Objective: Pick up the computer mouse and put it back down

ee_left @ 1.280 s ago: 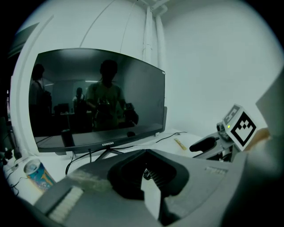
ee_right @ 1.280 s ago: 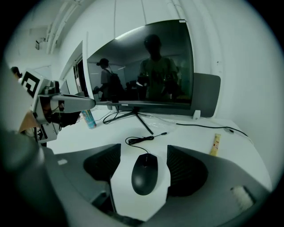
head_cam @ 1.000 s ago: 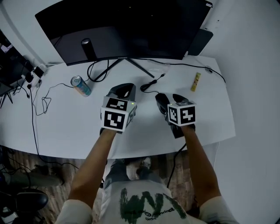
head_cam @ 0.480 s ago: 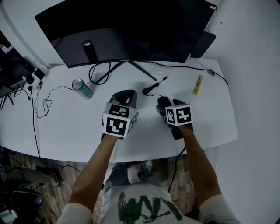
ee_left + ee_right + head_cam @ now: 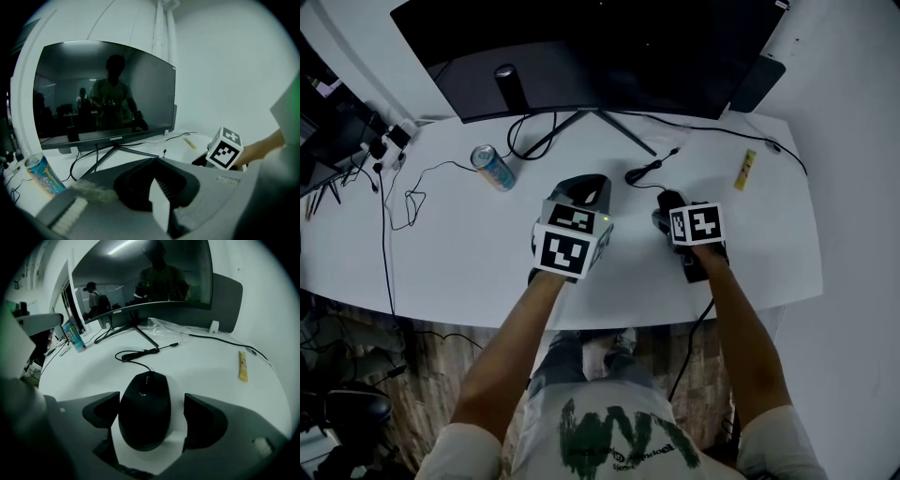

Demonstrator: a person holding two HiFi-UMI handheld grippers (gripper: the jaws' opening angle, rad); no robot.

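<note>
White table [image 5: 469, 262], wooden floor [image 5: 422, 375] below its near edge. Big curved monitor [image 5: 600, 47] at the back of the table, screen dark, on a thin splayed-leg stand [image 5: 598, 127]. Black cylinder [image 5: 510, 89] upright just under the screen, left of the stand. Black cable loop [image 5: 525, 145] around the stand's left leg. Colourful drink can [image 5: 494, 168] on the table left of the stand, well apart from the yellow stick packet [image 5: 745, 170] lying flat at the right. Thin black cable [image 5: 722, 129] runs behind the packet toward the right edge. Thin wire [image 5: 412, 197] loops at the left edge, with plugs [image 5: 380, 145] near it. Crumpled clear plastic [image 5: 173, 329] beside the stand.
</note>
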